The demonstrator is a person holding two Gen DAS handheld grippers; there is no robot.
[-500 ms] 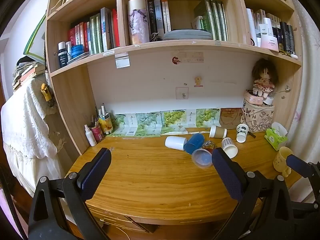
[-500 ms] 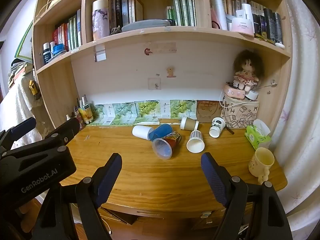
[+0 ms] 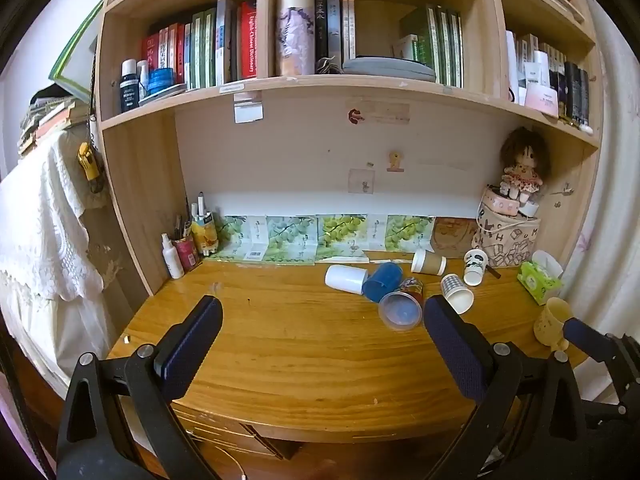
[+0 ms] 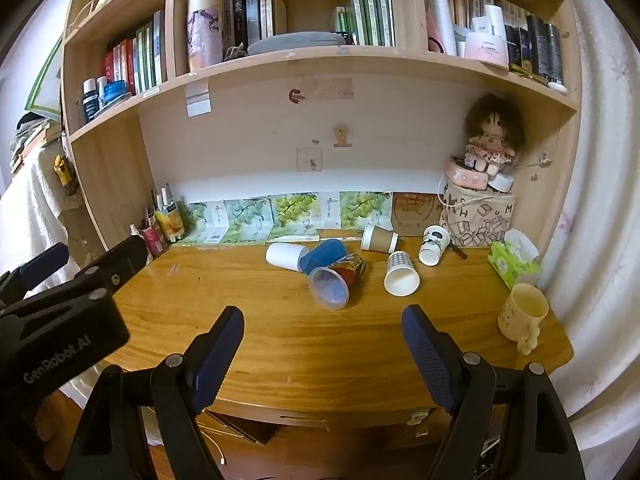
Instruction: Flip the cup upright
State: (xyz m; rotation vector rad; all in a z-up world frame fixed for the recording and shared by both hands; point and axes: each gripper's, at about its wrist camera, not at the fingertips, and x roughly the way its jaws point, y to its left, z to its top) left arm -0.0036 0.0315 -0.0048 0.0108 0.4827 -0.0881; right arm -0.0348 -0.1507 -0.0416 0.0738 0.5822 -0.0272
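Observation:
Several cups lie tipped over on the wooden desk (image 4: 280, 328): a white cup (image 4: 283, 256), a blue cup (image 4: 325, 254), a clear cup with a red print (image 4: 335, 283), a brown paper cup (image 4: 379, 238) and a checked paper cup (image 4: 401, 273). A white printed cup (image 4: 433, 245) stands tilted by the bag. The same cluster shows in the left wrist view, with the clear cup (image 3: 401, 307) nearest. My left gripper (image 3: 322, 322) is open and empty above the desk's front. My right gripper (image 4: 323, 330) is open and empty, short of the cups.
A yellow mug (image 4: 521, 316) stands upright at the desk's right edge. A green tissue pack (image 4: 513, 263) and a patterned bag (image 4: 478, 220) with a doll sit at the back right. Bottles and pens (image 3: 188, 244) stand at the back left. Bookshelves hang above.
Both grippers have shifted only slightly; the view of the desk is nearly the same. No cup has moved.

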